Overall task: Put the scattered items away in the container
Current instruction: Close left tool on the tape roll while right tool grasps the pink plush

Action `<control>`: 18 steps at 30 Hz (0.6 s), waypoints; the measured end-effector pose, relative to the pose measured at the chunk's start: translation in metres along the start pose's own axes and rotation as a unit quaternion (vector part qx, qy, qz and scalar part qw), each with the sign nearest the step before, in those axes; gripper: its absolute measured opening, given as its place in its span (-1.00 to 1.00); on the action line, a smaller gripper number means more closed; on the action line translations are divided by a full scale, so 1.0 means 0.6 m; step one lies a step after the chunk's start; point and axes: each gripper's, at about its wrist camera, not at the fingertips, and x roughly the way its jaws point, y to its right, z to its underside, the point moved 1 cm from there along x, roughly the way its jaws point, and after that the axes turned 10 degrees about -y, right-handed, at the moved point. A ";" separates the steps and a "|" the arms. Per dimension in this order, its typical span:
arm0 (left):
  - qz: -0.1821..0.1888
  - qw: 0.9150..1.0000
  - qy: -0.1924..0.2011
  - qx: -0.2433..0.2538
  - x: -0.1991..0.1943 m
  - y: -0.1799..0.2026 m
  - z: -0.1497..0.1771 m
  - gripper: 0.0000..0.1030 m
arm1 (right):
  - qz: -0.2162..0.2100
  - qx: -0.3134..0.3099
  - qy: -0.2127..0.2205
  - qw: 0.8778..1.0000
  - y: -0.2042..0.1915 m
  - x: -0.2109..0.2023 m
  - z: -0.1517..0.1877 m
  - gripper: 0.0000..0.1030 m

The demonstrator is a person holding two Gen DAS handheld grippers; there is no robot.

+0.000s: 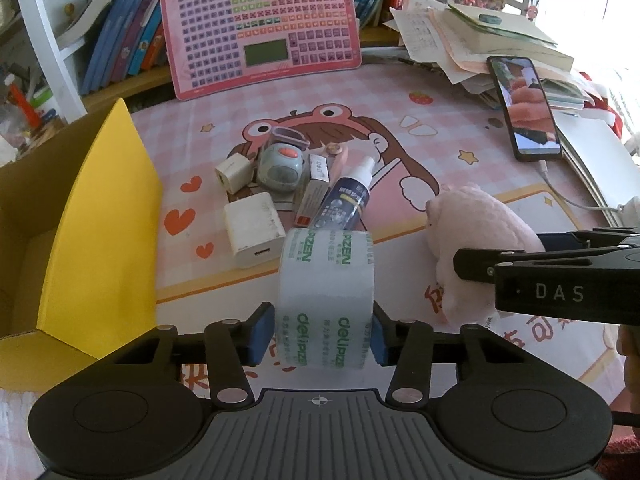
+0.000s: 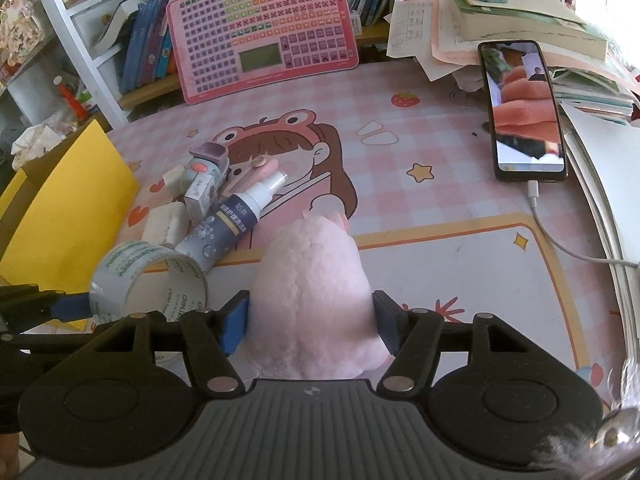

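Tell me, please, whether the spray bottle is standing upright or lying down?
Lying down: the spray bottle rests tilted on its side against the small boxes.

The left gripper (image 1: 323, 330), a black two-finger tool with blue pads (image 1: 262, 334), sat low and level, its jaws closed against the two flat sides of an upright roll of clear tape printed in green (image 1: 326, 292). The right gripper (image 2: 312, 320), of the same make, pinched a soft pink plush toy (image 2: 312, 284) between its blue pads (image 2: 234, 326). Both pointed forward, side by side and near each other.
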 end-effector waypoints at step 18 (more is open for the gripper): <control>0.001 1.000 0.017 -0.010 -0.016 -0.010 0.004 -0.17 | 0.002 -0.001 0.000 1.000 -0.003 0.002 -0.001 0.27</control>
